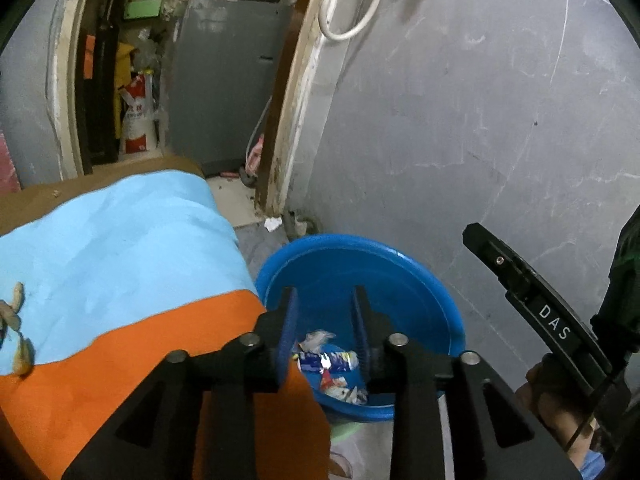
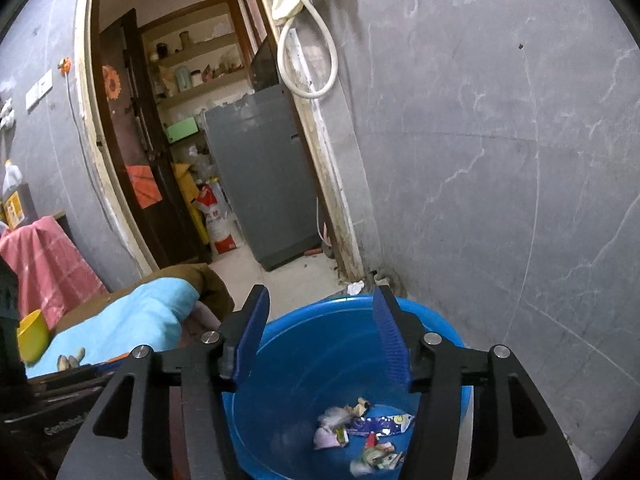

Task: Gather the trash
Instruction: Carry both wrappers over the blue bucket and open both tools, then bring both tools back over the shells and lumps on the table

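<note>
Right wrist view: the right gripper (image 2: 320,332) hangs released and empty over the blue basin (image 2: 448,344), where crumpled wrappers (image 2: 360,428) lie. The left gripper (image 1: 324,320), also released, hovers there. The drop looks done; next, probably, fetching the peanut shells (image 1: 16,320) on the desk.

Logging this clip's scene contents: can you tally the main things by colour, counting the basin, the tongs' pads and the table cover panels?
Blue basin: 1
Blue pads on the right tongs: 2
Light blue cover panel: 1
Orange cover panel: 1
Total: 5
</note>
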Available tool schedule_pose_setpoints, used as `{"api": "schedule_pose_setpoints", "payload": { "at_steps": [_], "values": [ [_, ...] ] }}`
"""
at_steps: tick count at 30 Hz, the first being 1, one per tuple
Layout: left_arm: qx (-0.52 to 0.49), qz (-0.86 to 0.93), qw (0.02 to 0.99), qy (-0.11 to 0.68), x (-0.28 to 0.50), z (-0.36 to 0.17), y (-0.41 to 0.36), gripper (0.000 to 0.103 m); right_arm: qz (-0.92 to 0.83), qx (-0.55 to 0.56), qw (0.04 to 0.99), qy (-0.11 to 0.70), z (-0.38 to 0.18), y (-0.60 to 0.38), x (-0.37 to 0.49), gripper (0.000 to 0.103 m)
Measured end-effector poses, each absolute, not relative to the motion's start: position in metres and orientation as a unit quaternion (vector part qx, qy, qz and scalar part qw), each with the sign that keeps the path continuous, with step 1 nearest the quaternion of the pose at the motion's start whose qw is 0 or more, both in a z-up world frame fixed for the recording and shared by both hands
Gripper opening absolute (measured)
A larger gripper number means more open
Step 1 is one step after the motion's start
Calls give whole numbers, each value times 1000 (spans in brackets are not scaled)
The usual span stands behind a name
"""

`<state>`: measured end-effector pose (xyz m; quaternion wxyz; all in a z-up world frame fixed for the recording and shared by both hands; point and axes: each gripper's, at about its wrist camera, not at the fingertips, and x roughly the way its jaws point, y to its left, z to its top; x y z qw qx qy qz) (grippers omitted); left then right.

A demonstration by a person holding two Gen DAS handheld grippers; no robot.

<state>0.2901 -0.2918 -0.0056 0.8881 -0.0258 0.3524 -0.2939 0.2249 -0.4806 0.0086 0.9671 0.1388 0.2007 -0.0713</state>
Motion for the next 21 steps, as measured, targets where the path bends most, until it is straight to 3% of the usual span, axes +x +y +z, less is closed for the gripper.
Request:
{"api": "schedule_pose_setpoints", "payload": {
  "at_steps": [3,12,15,21],
  "values": [
    [-26,-281,900,331,285,4,-282,30,-74,137,971,184,13,-479,221,67],
    [-33,-208,942,260,268,34,-235,62,-64,120,983,126,28,-458,213,89],
    [-32,-170,958,231,258,41,-216,84,-56,114,986,104,35,-448,211,102],
    [-24,-101,977,185,243,55,-184,98,-34,92,993,63,46,-420,209,103]
  ]
}}
